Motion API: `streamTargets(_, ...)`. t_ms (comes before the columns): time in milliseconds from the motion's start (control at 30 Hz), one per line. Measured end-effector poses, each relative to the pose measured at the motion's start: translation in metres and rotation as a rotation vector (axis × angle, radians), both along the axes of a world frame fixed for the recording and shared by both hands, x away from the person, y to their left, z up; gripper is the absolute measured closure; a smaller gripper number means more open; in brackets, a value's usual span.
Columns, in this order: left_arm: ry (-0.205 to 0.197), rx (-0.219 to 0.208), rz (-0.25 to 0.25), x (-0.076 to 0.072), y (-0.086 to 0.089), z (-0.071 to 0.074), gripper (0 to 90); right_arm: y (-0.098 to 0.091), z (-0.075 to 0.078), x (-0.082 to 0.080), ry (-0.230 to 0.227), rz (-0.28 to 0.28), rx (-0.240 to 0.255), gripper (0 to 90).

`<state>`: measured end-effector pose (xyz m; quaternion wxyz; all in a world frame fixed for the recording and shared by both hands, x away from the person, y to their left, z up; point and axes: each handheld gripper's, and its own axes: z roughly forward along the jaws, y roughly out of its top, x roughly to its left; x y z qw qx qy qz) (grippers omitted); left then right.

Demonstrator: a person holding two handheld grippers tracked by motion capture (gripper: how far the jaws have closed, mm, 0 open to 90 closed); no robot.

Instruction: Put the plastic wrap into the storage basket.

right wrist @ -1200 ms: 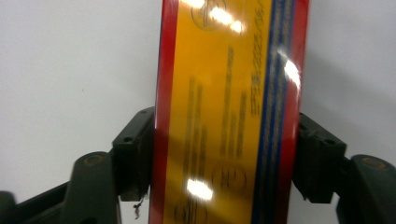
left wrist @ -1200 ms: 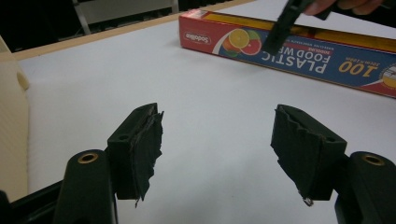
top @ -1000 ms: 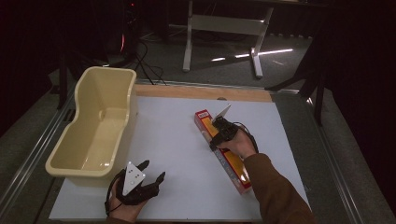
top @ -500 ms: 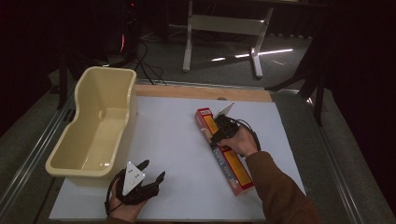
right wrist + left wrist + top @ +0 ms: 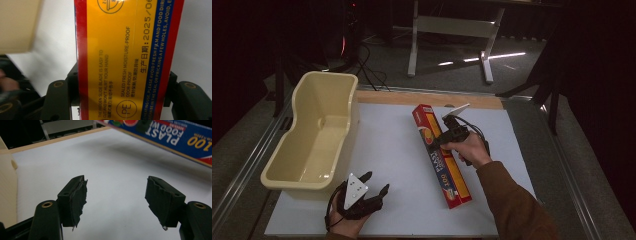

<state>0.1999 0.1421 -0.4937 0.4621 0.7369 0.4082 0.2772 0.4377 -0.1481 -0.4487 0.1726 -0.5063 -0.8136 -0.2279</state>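
Observation:
A long red, yellow and blue box of plastic food wrap is gripped near its far half by my right gripper. In the right gripper view the box runs straight up between the two black jaws, and my right gripper is shut on it, both pads against its sides. These jaws have just been closing on the box. My left gripper rests low at the table's near left, open with nothing in it. In its own view the left gripper shows bare white surface between its jaws and the box floats above at top right.
A cream plastic tub stands at the left on the white tabletop, its wall just beside my left gripper. A wooden strip edges the far side, with a white stand's legs on the dark floor beyond.
The right gripper's jaws closed on the box, then rose with it off the table. The left gripper has not moved.

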Motion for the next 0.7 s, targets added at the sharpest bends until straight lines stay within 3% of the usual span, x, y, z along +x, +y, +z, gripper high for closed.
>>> streamTargets(67,0.0,-0.002,0.0,0.0,0.0,0.0,33.0,0.0,0.005,0.001,0.001,-0.018,0.047,40.6)
streamTargets(100,0.0,-0.002,0.0,0.0,0.0,0.0,32.9,0.0,0.005,0.001,0.001,-0.018,0.047,40.6)
streamTargets(133,-0.001,0.0,0.001,0.0,0.0,0.0,32.9,0.0,0.011,0.001,0.0,-0.035,0.099,40.6)
streamTargets(333,-0.001,-0.005,0.003,0.0,0.0,0.0,32.8,0.005,0.029,-0.002,-0.05,-0.074,0.184,40.6)
streamTargets(700,0.0,0.002,-0.002,0.0,-0.001,0.0,32.8,0.023,0.061,-0.001,-0.046,-0.107,0.341,40.7)
